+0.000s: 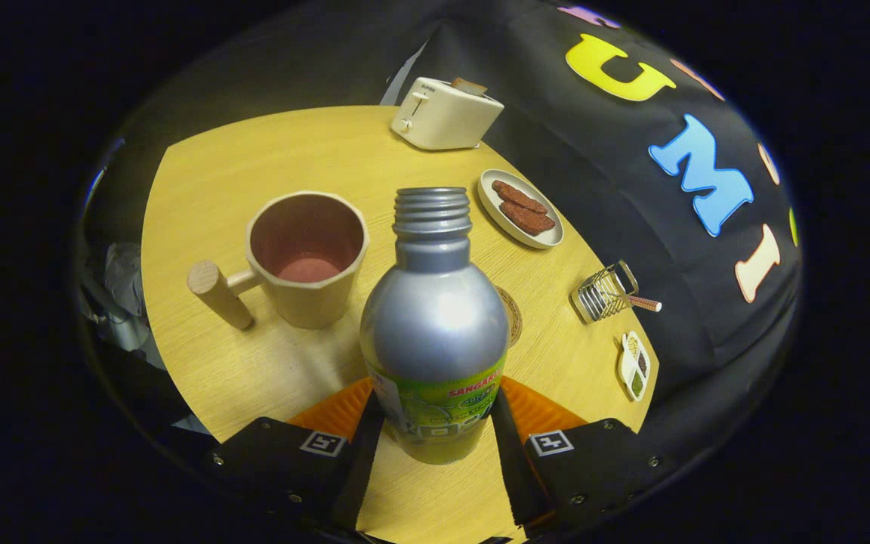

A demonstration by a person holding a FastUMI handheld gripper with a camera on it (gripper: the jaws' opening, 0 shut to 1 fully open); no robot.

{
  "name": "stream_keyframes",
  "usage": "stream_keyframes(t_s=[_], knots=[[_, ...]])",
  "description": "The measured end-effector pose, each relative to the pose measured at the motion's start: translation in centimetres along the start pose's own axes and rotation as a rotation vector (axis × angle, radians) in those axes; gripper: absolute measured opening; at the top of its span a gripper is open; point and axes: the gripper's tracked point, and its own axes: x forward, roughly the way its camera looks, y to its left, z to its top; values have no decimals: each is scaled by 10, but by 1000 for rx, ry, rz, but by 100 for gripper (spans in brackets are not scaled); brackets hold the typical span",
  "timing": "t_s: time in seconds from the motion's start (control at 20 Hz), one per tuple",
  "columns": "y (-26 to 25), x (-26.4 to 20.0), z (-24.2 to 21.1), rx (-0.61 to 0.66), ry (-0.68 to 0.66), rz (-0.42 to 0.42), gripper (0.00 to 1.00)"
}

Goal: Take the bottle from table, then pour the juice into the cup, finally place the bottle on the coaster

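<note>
A silver bottle (435,325) with a green label and an uncapped threaded neck stands upright between my fingers. My gripper (435,412) is shut on its lower body, with the orange-backed fingers (365,423) pressing on both sides. Whether its base rests on the wooden table (254,166) I cannot tell. Beyond the fingers to the left sits a beige cup (306,261) with a round wooden handle and a reddish inside. A round brown coaster (513,316) lies just behind the bottle on its right, mostly hidden by it.
A white toaster (444,113) stands at the table's far edge. On the right side are a small plate (519,208) with brown slices, a wire rack (606,293) and a little divided dish (635,366) near the edge.
</note>
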Motion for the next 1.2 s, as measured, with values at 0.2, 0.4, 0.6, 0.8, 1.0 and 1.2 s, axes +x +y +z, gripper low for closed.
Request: stream_keyframes(t_s=[0.2, 0.4, 0.6, 0.8, 1.0, 1.2], knots=[[-9, 3, 7, 104, -70, 31, 73], [-17, 8, 20, 209, -152, 71, 73], [-29, 18, 30, 266, -220, 90, 73], [-42, 26, 45, 333, -289, 105, 73], [-57, 38, 57, 397, -338, 112, 73], [-73, 53, 63, 484, -365, 118, 73]])
